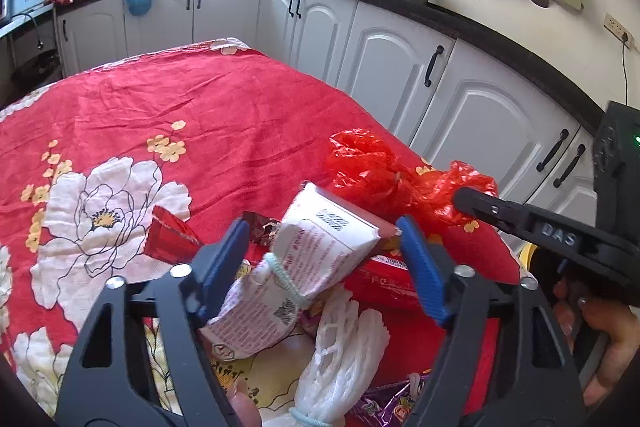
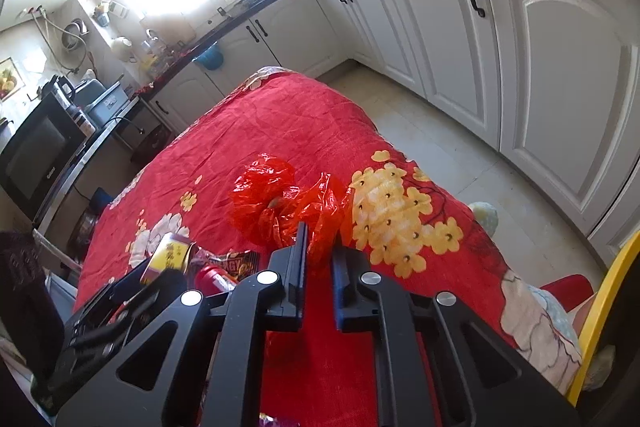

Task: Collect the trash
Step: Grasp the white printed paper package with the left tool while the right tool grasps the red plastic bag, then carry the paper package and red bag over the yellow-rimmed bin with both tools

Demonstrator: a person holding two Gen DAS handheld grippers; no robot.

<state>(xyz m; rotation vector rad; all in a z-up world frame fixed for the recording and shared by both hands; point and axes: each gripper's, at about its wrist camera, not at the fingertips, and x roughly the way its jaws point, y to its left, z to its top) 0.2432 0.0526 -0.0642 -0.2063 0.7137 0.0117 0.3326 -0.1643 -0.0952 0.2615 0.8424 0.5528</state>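
Observation:
A crumpled white printed carton (image 1: 308, 267) with a pale elastic band around it lies tilted between my left gripper's (image 1: 320, 243) blue pads; the jaws stand open around it. A white foam net (image 1: 344, 359), red wrappers (image 1: 172, 239) and a purple wrapper (image 1: 396, 403) lie beneath on the red floral cloth (image 1: 200, 115). My right gripper (image 2: 320, 247) is shut on an edge of a crumpled red plastic bag (image 2: 276, 203), which also shows in the left wrist view (image 1: 392, 175). The right gripper shows at the right edge of the left wrist view (image 1: 472, 203).
White cabinets (image 2: 540, 67) with black handles run along the right under a dark counter. A yellow rim (image 2: 604, 299) shows at the lower right. A microwave (image 2: 36, 155) stands on the left. Tiled floor (image 2: 440, 155) lies between table and cabinets.

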